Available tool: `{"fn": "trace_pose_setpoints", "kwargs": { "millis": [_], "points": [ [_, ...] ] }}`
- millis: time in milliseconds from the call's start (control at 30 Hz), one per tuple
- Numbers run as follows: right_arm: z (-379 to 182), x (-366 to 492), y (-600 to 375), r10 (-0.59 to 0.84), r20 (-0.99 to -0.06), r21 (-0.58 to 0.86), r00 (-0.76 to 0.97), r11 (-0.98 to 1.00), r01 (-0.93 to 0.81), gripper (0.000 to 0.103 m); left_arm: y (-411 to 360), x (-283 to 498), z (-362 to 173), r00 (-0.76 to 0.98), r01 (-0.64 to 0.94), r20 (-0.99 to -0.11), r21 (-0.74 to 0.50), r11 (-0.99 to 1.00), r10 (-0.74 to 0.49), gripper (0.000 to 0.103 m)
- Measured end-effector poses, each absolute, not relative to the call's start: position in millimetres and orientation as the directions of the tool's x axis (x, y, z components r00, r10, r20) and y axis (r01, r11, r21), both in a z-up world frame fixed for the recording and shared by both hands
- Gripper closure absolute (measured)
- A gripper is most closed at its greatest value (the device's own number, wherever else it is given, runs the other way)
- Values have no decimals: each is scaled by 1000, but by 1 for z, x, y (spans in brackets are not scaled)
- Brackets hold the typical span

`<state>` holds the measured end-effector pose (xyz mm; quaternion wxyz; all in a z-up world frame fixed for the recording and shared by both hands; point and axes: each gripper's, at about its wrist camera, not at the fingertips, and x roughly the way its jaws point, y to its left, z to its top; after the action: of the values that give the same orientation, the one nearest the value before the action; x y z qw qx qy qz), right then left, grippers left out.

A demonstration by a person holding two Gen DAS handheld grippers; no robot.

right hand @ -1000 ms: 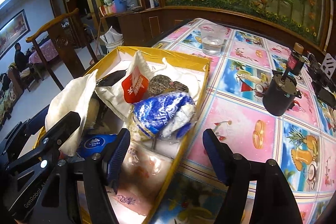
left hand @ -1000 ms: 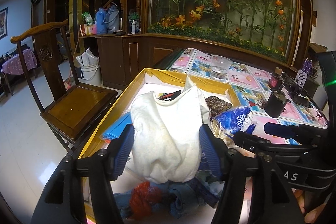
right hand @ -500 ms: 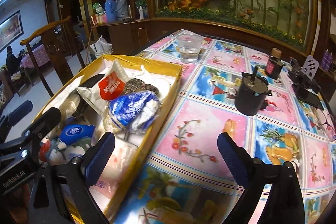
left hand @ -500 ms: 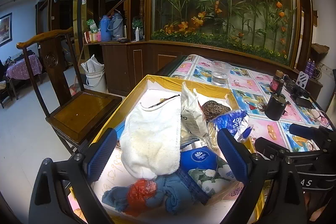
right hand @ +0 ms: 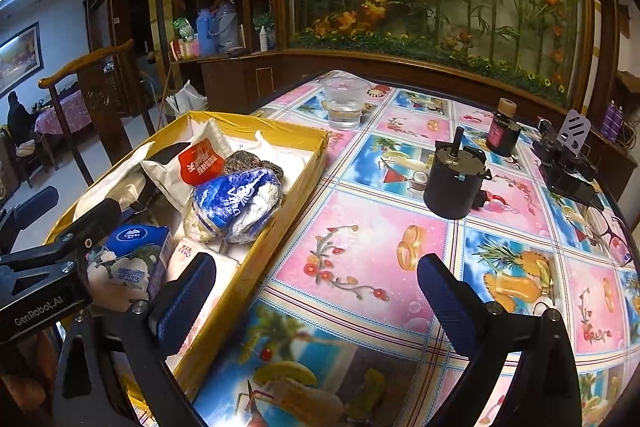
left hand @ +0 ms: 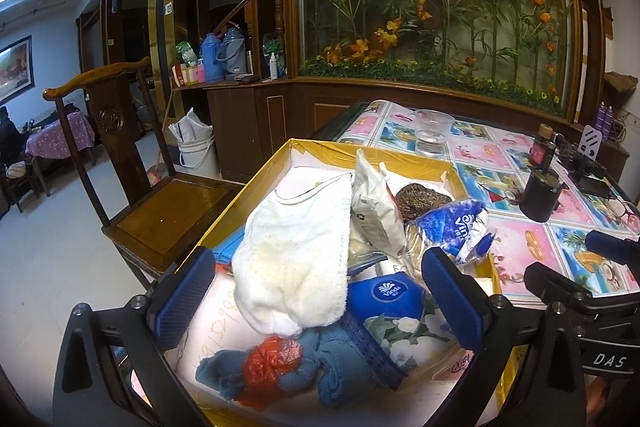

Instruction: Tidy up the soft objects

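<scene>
Left wrist view: the left gripper point(left hand: 316, 303) has just been spreading its jaws and now stands wide apart, its pads clear of the white towel point(left hand: 296, 259) that lies draped over the packets inside the yellow box point(left hand: 360, 151). The right gripper point(right hand: 316, 301), jaws also just widened and holding nothing, hangs over bare tablecloth point(right hand: 360, 247) just beside the box's right wall.

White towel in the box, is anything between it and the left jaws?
Nothing visible is. The white towel lies on top of the pile in the yellow box, draped over the blue tissue pack. The left gripper has just been opening; its jaws stand wide on either side of the towel's near end, not touching it.
</scene>
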<state>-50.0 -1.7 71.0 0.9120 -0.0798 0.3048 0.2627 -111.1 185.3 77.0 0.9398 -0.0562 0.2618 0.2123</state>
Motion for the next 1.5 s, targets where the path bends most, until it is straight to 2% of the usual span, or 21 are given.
{"fn": "trace_pose_setpoints", "kwargs": {
  "millis": [167, 367, 567, 700, 833, 933, 1033, 1500],
  "points": [
    [70, -55, -6, 428, -582, -1, 691, 850, -527, 1, 193, -114, 77, 734, -472, -544, 24, 881, 407, 0],
    [70, -57, -9, 434, -578, 0, 691, 847, -532, 1, 196, -120, 79, 727, -458, -567, 19, 889, 387, 0],
    [69, -59, -8, 442, -585, 3, 680, 839, -543, 1, 191, -117, 77, 695, -475, -571, 89, 875, 436, 0],
    [71, -65, -5, 456, -570, -12, 684, 828, -561, 1, 196, -120, 73, 725, -448, -569, 38, 893, 388, 0],
    [72, -74, 1, 447, -545, -69, 709, 819, -569, 1, 202, -121, 71, 720, -478, -563, 25, 878, 407, 0],
    [76, -83, 3, 466, -512, -96, 722, 804, -587, 1, 204, -119, 71, 677, -514, -582, 65, 856, 450, 0],
    [77, -86, 3, 475, -500, -98, 724, 799, -593, 1, 199, -119, 71, 653, -535, -564, 129, 835, 505, 0],
    [74, -82, 4, 490, -521, -71, 698, 791, -608, 1, 193, -121, 68, 657, -521, -548, 166, 837, 518, 0]
  ]
}}
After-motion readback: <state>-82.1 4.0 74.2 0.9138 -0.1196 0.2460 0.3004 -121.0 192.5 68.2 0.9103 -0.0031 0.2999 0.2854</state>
